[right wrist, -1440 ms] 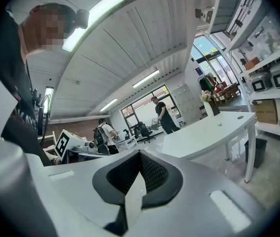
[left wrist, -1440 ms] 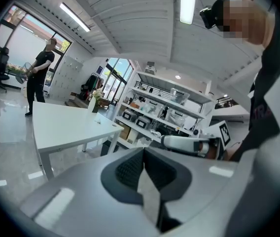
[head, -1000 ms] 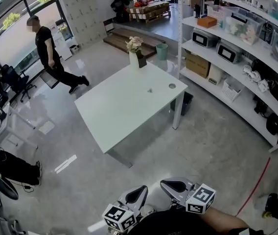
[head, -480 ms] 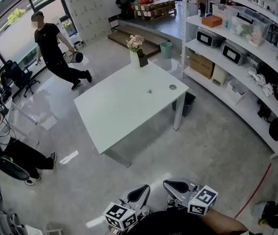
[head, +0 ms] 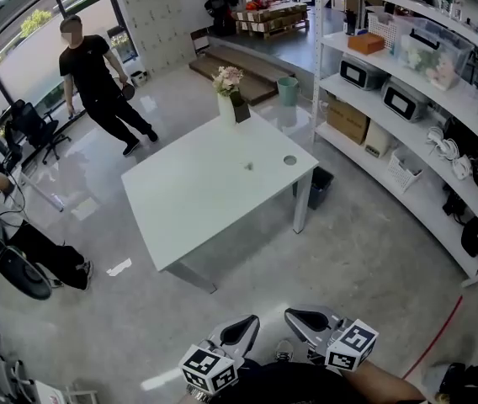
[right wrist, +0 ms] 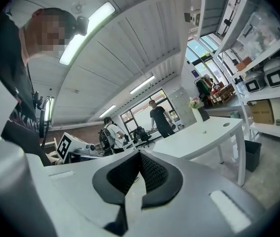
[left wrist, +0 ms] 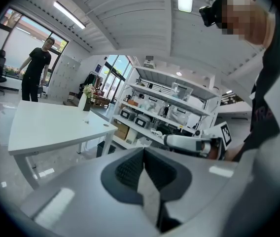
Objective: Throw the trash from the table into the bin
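As the table (head: 190,204) stands ahead, left gripper (head: 252,320) and right gripper (head: 290,314) have fingers closed, empty

**A:** What's the desk (head: 197,200) top like?
**B:** Smooth and matt, pale as painted board. The floor (head: 365,259) is glossy, like polished concrete.
**A:** And the left gripper (left wrist: 143,154) and right gripper (right wrist: 139,156)?
**B:** Smooth grey plastic shells with a soft sheen. The pads (right wrist: 153,172) are black, matt, finely ribbed and rubbery.
**A:** At the desk's far edge?
**B:** A smooth white vase (head: 226,105). Beyond it are rough wooden pallets (head: 264,15).
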{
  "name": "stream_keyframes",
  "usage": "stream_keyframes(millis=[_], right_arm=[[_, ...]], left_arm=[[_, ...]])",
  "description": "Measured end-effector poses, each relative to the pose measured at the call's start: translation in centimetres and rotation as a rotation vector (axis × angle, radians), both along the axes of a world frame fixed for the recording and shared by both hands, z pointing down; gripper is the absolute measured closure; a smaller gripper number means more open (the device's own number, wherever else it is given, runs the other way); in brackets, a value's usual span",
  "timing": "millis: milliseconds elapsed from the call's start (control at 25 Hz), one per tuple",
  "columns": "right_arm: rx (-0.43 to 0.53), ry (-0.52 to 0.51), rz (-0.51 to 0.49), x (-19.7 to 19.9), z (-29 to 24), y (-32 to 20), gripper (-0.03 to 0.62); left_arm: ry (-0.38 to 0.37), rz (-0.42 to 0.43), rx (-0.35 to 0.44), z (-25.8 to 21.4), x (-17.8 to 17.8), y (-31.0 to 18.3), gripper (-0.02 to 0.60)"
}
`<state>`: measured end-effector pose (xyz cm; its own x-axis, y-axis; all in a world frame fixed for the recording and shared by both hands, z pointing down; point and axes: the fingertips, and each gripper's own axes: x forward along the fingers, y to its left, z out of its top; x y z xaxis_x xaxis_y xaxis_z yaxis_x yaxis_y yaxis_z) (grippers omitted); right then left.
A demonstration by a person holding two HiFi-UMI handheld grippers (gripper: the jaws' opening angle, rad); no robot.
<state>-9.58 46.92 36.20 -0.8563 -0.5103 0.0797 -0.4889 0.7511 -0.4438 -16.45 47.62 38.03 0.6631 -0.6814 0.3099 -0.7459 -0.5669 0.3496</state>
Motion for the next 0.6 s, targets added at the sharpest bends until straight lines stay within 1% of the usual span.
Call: stream_keyframes(millis=[200,360,600], right_arm=[[-0.003,-0.021,0.019,1.5,0.0,-1.5,0.595],[-0.013,-0.011,0.031,2.2,0.5,-3.1,0.594],[-0.023,0.001,0.074,3.3,0.9,-7.1,0.594]], left_arm=[[-0.008,0.003,-0.004,0.0,1.1,-1.7,0.574],[-0.007,0.023,-0.015,0.6,2.1,-3.3,0.574],[0.007,0.057,-0.025,1.2,3.1,-7.6,0.574]])
